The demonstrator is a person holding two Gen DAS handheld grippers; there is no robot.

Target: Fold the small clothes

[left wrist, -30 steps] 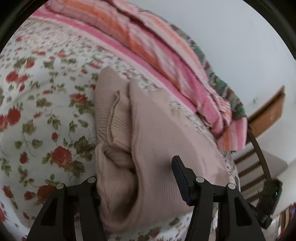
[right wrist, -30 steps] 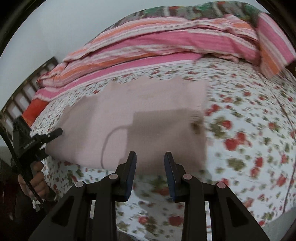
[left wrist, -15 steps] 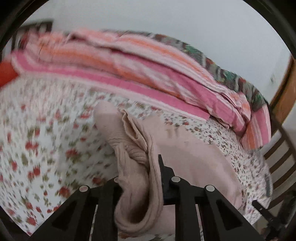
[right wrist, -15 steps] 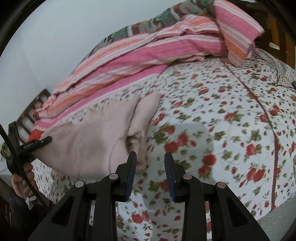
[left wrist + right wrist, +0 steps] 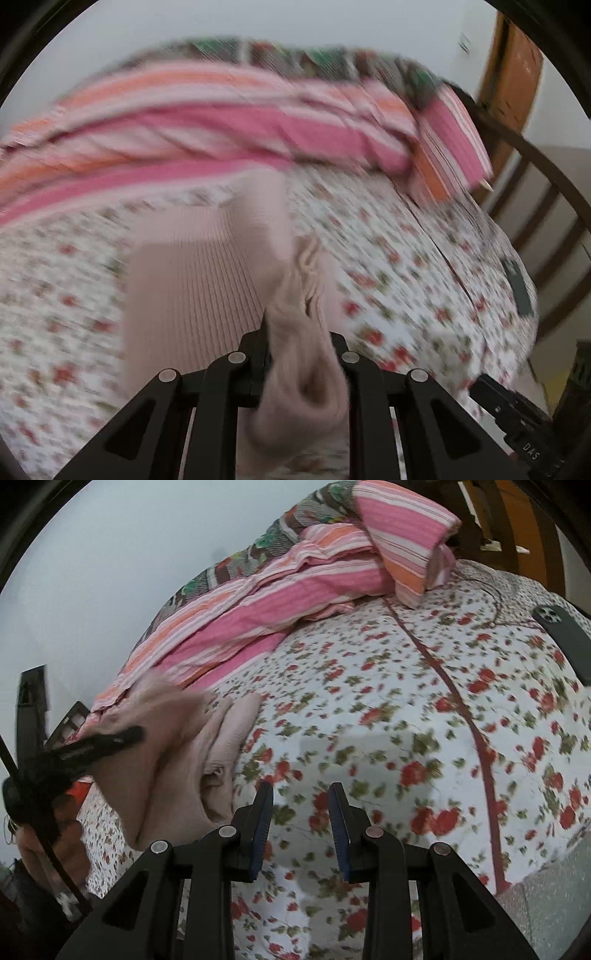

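A pale pink ribbed knit garment [image 5: 192, 280] lies partly flat on the floral bed sheet [image 5: 399, 266]. My left gripper [image 5: 300, 332] is shut on a bunched edge of it and holds that fold raised off the flat part. The right wrist view shows the same garment [image 5: 173, 746] at the left, with the left gripper [image 5: 125, 736] clamped on its lifted edge and a hand behind it. To the right of the garment, my right gripper [image 5: 301, 794] hovers over bare floral sheet [image 5: 388, 738], its jaws apart with nothing between them. The left wrist view is motion-blurred.
A pink and orange striped blanket [image 5: 280, 602] is heaped along the far side of the bed, against the wall. A dark phone [image 5: 565, 642] lies near the bed's right edge. A thin red cord [image 5: 461, 709] crosses the sheet. A wooden bed frame [image 5: 517, 85] stands at the right.
The left gripper closed on the garment's edge, then lifted it and carried it across. The right gripper swung right, off the garment and over bare sheet, its jaws unchanged.
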